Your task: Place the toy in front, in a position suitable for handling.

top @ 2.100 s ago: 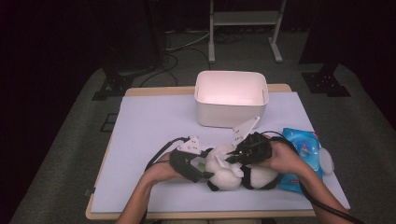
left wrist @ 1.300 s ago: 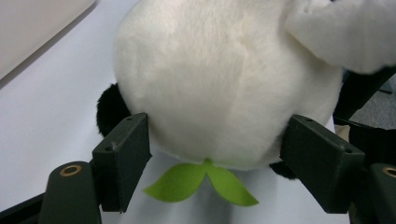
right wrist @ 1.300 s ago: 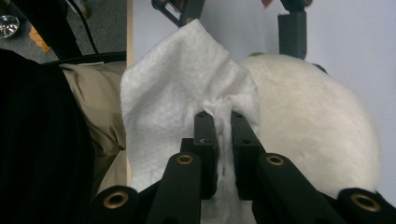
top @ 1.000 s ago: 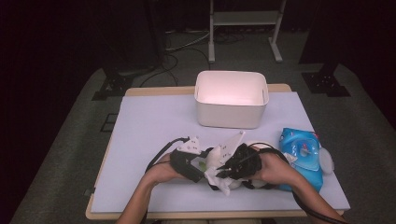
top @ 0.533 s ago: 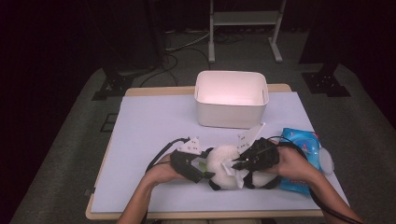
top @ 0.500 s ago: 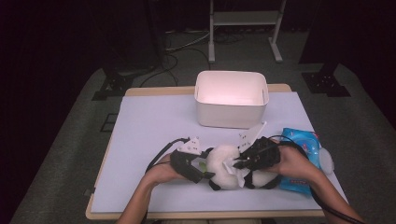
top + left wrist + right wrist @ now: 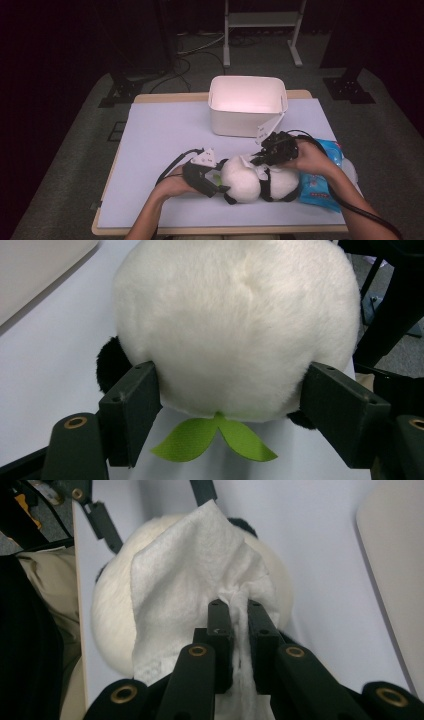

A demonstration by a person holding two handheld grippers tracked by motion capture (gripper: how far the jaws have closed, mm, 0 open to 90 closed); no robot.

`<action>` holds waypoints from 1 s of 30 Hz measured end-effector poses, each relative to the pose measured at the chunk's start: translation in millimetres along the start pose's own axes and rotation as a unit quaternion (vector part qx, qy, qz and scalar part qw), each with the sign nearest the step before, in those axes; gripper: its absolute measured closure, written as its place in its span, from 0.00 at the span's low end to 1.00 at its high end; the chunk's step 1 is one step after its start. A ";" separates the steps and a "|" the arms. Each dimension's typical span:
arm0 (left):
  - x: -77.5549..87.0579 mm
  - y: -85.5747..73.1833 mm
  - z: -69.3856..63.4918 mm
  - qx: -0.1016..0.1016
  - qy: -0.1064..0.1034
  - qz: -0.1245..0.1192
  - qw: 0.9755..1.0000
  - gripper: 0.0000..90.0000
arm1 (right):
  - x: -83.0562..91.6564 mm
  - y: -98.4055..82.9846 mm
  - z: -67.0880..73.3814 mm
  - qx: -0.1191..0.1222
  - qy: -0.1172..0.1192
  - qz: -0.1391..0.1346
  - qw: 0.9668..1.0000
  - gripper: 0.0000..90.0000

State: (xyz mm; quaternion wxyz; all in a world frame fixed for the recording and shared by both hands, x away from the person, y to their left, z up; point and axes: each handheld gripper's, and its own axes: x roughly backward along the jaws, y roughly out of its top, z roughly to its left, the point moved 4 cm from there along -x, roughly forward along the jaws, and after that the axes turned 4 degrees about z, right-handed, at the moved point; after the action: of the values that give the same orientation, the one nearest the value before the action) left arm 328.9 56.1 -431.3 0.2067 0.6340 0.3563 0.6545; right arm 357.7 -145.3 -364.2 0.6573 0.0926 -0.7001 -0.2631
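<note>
A white plush panda [image 7: 250, 181] with black limbs lies on the table near the front edge. My left gripper [image 7: 214, 184] is shut on its round white head [image 7: 235, 325], one pad [image 7: 132, 405] pressed into each side, with a green felt leaf [image 7: 210, 437] below. My right gripper [image 7: 258, 158] hovers over the toy from the right, shut on a white wipe [image 7: 185, 590]. The wipe drapes across the top of the plush head [image 7: 112, 625]. In the right gripper view, the jaws [image 7: 235, 607] pinch a bunched fold of the wipe.
A white bin [image 7: 247, 102] stands behind the toy at the middle back of the pale mat [image 7: 165, 135]. A blue pack of wipes [image 7: 325, 172] lies at the right, under the right forearm. The bin's wall [image 7: 395, 570] is close on the right.
My right gripper has moved right and slightly away from me across the toy, drawing the wipe with it. The left gripper and the panda have stayed where they were.
</note>
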 end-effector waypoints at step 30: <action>10.2 11.1 -1.4 0.030 -0.026 -0.009 0.999 0.21 | 4.7 -19.9 12.0 -0.001 0.006 -0.024 1.000 0.92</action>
State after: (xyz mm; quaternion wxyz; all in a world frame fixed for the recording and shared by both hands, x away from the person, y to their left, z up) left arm 328.4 55.8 -416.1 0.2027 0.6534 0.3757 0.6252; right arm 341.2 -161.4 -369.9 0.6552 0.1106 -0.6934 -0.2789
